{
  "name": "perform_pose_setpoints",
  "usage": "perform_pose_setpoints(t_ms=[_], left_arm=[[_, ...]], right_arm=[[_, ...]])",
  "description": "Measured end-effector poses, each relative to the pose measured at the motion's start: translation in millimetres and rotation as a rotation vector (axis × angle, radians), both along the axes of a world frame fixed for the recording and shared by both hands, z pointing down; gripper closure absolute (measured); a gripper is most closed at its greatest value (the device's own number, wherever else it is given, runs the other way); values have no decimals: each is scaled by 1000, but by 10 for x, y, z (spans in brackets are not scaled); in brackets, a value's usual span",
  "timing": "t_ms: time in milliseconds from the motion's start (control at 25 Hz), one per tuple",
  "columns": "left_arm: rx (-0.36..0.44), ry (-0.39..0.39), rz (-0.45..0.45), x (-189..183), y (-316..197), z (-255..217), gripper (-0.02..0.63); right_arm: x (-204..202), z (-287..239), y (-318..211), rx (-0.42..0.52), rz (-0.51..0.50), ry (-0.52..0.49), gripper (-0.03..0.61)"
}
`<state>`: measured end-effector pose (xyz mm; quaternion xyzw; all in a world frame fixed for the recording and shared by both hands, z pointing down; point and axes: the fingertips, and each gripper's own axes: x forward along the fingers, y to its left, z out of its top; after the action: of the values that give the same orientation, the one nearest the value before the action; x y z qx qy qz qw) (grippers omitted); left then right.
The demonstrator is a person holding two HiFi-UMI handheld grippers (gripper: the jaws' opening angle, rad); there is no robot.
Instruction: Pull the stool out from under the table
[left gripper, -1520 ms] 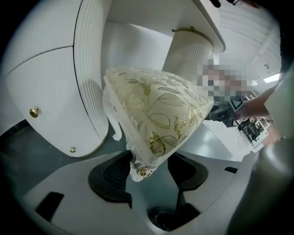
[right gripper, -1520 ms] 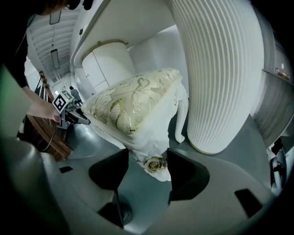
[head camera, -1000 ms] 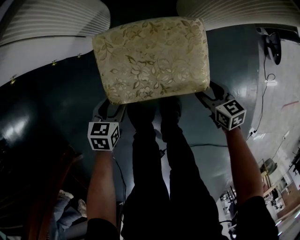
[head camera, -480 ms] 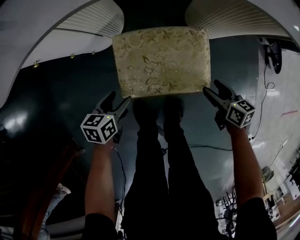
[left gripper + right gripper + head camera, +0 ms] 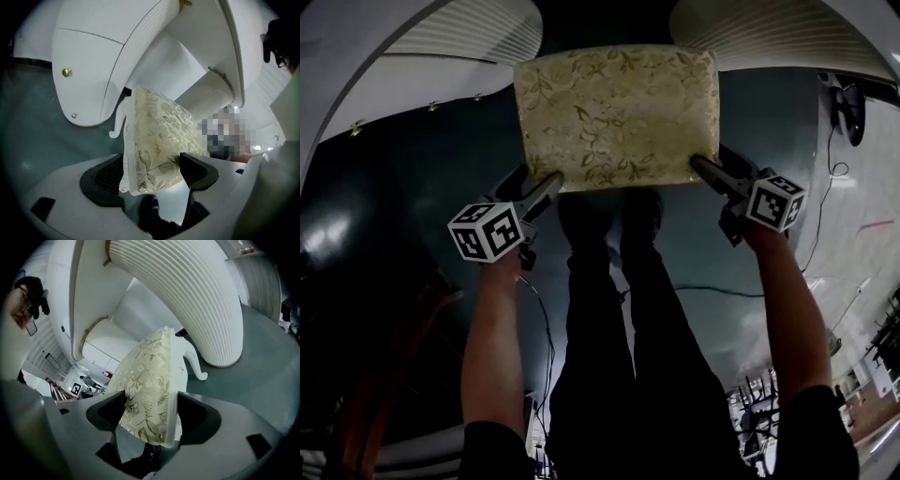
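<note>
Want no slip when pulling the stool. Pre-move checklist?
1. Left gripper jaws opening, stool corner between them, unclamped: not ok.
2. Right gripper jaws opening, other near corner between them, unclamped: not ok.
3. One gripper at each near corner: ok.
4. Pull path: person's shoes right behind stool: not ok.
5. Stool legs clear of table base: cannot tell.

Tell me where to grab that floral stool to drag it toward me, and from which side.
Take the cushioned seat at its two near corners, from the person's side: that edge faces out, while the far edge lies between the white ribbed table bases. Straddle the seat's thickness, top and underside. The left gripper and right gripper are there, jaws opening, a corner between each pair.
</note>
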<state>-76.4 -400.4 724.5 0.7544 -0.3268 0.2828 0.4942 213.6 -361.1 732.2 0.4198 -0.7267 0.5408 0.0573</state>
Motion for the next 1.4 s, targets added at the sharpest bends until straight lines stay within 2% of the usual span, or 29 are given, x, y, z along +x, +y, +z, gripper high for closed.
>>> perform_pose_setpoints(t_ms=[120,440,800,1160,1400], left_arm=[[-37,38,-37,36,28,14,244],[-28,2,-96,74,22,63,241],[-137,-25,-62,75,66,21,241],[-193,-53,11,52,-28,2,241],[-230,-49,10,57,-43,7,241]], right_arm=[[-24,21,2,-19,-33,-46,284],[-49,41,15,-45,-48,-14,284],[-50,30,-29,-140,-74,15,284],[-113,74,103,-228,-3,-25,284],[-83,46,-18,-222,-24,1,284]])
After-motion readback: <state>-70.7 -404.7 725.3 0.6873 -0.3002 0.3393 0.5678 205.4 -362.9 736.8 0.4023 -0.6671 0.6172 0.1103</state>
